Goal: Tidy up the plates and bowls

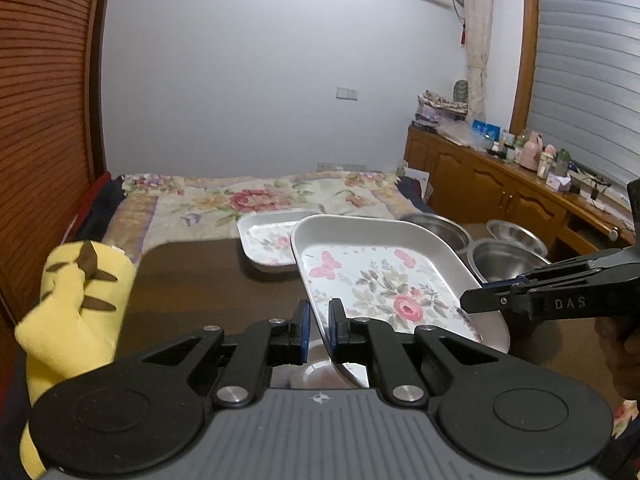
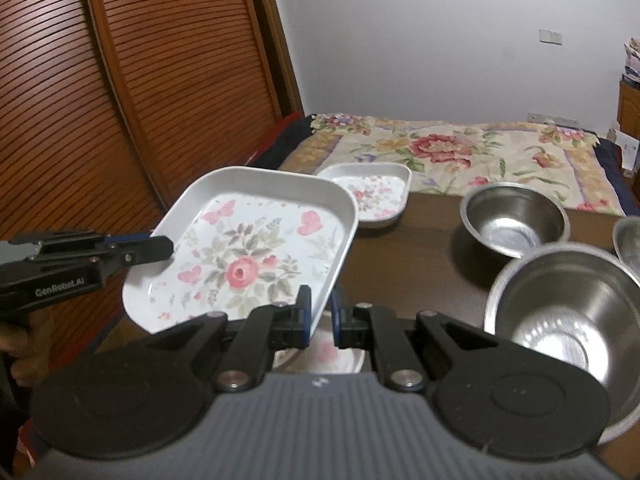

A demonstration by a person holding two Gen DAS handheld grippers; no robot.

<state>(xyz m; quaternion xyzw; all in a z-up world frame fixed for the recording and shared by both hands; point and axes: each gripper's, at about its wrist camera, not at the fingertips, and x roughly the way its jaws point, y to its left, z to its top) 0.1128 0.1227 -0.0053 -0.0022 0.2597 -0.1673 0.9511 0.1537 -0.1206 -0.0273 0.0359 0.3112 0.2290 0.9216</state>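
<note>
- Both hand-held grippers, left (image 1: 319, 330) and right (image 2: 321, 320), are clenching opposite rims of a tray (image 1: 380, 276), holding it tilted above the desk (image 1: 192, 276).
- Uneven pulling is risking a slip onto the bowls (image 2: 516, 220).

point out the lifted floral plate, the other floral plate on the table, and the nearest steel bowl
lifted plate (image 2: 244, 256), right wrist view, on the painted rose at its centre
second plate (image 2: 374, 196), right wrist view, on its patterned floor
nearest bowl (image 2: 560, 320), right wrist view, on its inner wall
</note>
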